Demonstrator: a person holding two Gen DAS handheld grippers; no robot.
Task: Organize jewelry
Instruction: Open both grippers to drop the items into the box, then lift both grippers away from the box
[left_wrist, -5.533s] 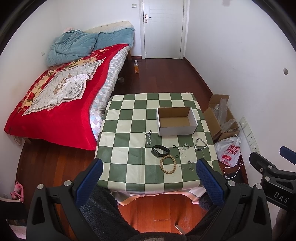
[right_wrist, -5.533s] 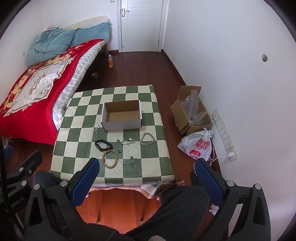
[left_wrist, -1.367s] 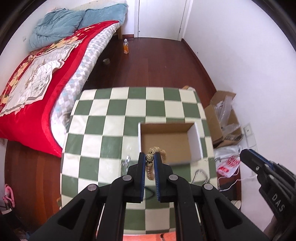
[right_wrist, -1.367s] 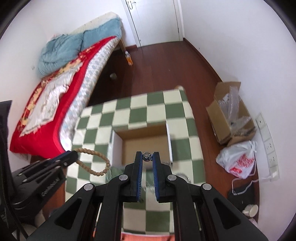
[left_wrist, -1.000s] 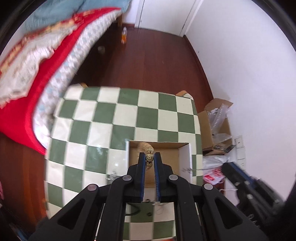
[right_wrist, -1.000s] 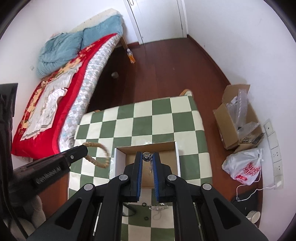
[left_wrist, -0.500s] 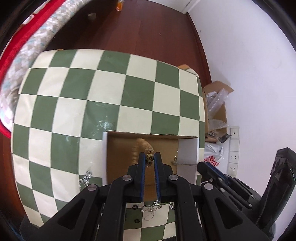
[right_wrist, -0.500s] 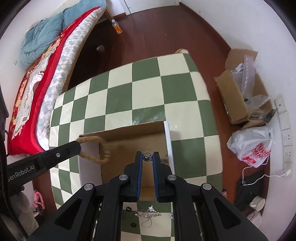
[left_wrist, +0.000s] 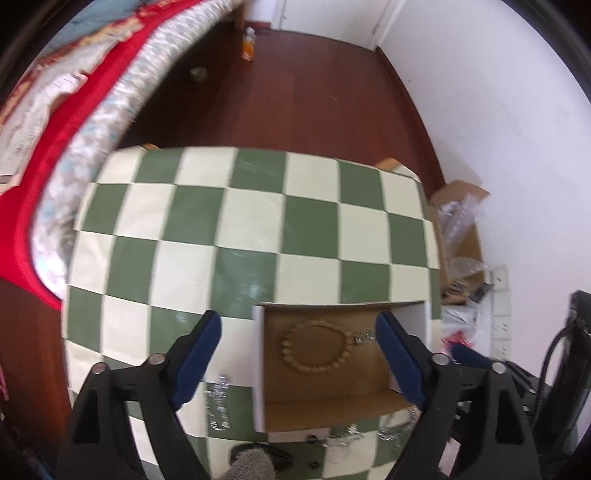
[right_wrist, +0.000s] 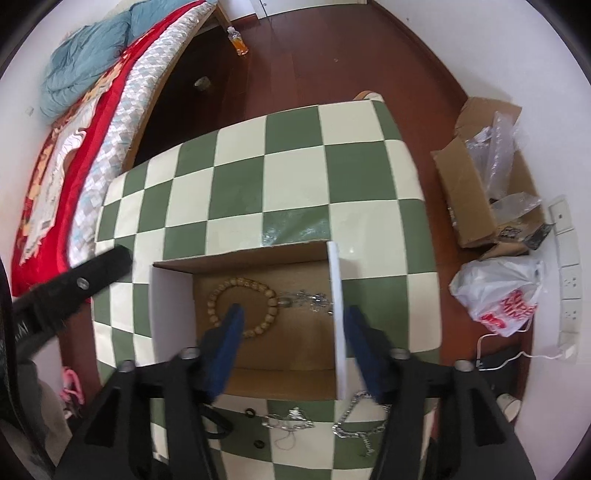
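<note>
Both grippers gape empty over the cardboard box (right_wrist: 258, 363).

Between the right gripper (right_wrist: 291, 341) fingers lie the bead bracelet (right_wrist: 242, 290) and silver piece (right_wrist: 308, 297), touching; the left gripper (left_wrist: 297, 354) view blurs that piece; only the right view clearly shows chains (right_wrist: 351, 428) beneath its fingers.

A green-and-cream checkered surface (right_wrist: 295, 173) carried an open cardboard box (right_wrist: 173, 306) near its front edge. In front of the box lay a silver chain (right_wrist: 354, 430), a tangled silver piece (right_wrist: 291, 421), two small dark rings (right_wrist: 250, 411) and a black band (right_wrist: 216, 424); another silver piece (left_wrist: 218, 402) lay left of the box.
</note>
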